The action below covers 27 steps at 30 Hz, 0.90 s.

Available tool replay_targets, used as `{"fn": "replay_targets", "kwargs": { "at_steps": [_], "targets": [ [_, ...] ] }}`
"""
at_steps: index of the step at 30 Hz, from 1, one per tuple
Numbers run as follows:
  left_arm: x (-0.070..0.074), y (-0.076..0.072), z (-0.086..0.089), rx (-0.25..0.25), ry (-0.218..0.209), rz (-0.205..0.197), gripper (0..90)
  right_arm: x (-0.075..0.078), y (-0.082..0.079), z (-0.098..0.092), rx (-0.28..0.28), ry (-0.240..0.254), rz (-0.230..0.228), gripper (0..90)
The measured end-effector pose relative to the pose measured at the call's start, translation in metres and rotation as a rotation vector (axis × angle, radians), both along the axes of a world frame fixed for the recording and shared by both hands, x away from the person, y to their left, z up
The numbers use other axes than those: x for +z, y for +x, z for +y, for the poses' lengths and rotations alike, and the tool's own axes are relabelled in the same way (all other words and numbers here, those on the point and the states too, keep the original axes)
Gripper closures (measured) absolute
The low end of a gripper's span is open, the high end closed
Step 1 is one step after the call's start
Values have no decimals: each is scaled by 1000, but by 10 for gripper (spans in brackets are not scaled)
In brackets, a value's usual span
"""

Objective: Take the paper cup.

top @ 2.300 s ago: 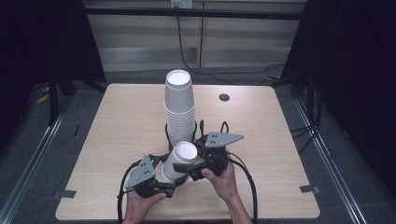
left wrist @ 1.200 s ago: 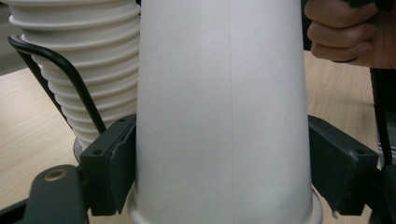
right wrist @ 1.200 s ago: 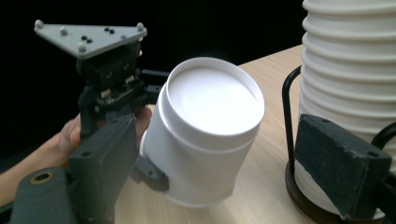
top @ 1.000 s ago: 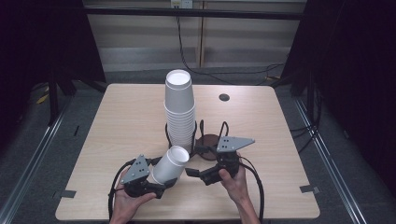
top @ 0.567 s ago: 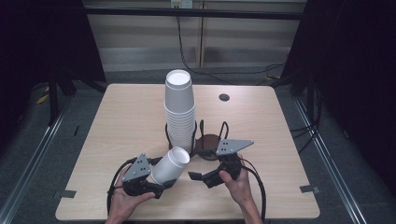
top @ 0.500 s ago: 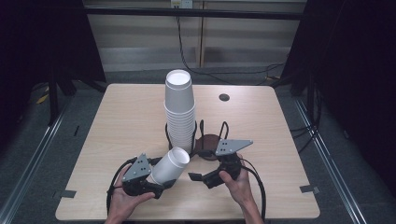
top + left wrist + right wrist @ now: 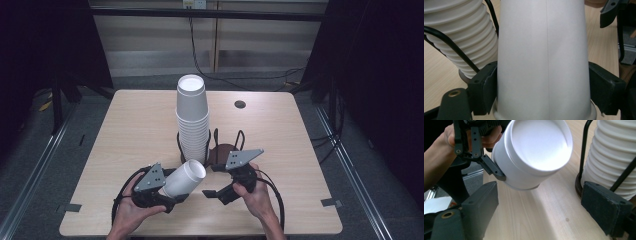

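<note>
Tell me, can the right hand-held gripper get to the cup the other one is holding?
Probably yes: the right hand-held gripper is open beside the paper cup, bare table between them.

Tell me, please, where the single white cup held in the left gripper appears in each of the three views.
High view: the single cup lies tilted at lower centre, in front of the tall cup stack.
Left gripper view: the cup spans the middle between the jaws.
Right gripper view: the cup is at upper centre, its flat end toward the camera.
Shared landmark: the cup stack.

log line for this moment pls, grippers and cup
left gripper: shut on single white paper cup, tilted off table | right gripper: open, beside cup | stack of white paper cups: in black wire holder
</note>
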<state>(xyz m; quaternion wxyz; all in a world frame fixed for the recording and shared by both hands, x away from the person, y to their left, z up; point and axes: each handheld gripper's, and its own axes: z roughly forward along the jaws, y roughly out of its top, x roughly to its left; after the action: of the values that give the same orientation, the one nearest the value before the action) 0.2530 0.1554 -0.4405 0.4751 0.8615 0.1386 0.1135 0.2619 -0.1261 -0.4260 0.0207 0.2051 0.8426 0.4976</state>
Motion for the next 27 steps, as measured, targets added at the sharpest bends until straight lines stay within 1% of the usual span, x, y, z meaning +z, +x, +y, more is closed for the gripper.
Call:
{"fn": "replay_targets", "kwargs": {
  "at_steps": [1,2,5,6,10,11,12,14,15,16,18,19,21,23,24,25,27],
  "targets": [
    [1,0,0,-1,7,3,192,0,0,1,4,-3,2,141],
    [2,1,-1,-11,19,-1,192,0,1,1,8,-14,-2,141],
    [2,2,-3,-18,30,6,192,1,2,2,20,-42,1,141],
    [3,2,-4,-25,44,6,192,1,2,3,24,-49,6,141],
    [5,1,-8,-45,56,9,192,2,3,5,39,-95,10,145],
    [5,1,-8,-50,63,10,193,1,3,6,42,-102,12,147],
    [6,1,-9,-51,79,7,193,1,4,5,46,-107,17,149],
    [6,2,-10,-54,95,5,193,0,4,5,67,-114,24,152],
    [6,2,-10,-57,95,10,194,0,4,5,76,-118,27,156],
    [7,3,-11,-65,103,10,194,-1,5,5,86,-121,30,158],
    [8,3,-13,-61,127,7,194,-2,6,7,100,-140,35,160],
    [8,3,-13,-64,140,6,194,-2,7,8,106,-160,36,163],
    [9,3,-14,-77,138,7,194,-1,8,10,112,-193,32,164],
    [10,4,-14,-80,151,3,194,1,9,10,135,-199,47,163],
    [11,4,-14,-80,162,8,195,1,10,10,139,-197,46,163],
    [12,5,-15,-81,173,0,194,2,10,10,146,-202,49,163],
    [13,5,-15,-85,185,-1,195,2,12,12,180,-220,65,163]
  ]
}}
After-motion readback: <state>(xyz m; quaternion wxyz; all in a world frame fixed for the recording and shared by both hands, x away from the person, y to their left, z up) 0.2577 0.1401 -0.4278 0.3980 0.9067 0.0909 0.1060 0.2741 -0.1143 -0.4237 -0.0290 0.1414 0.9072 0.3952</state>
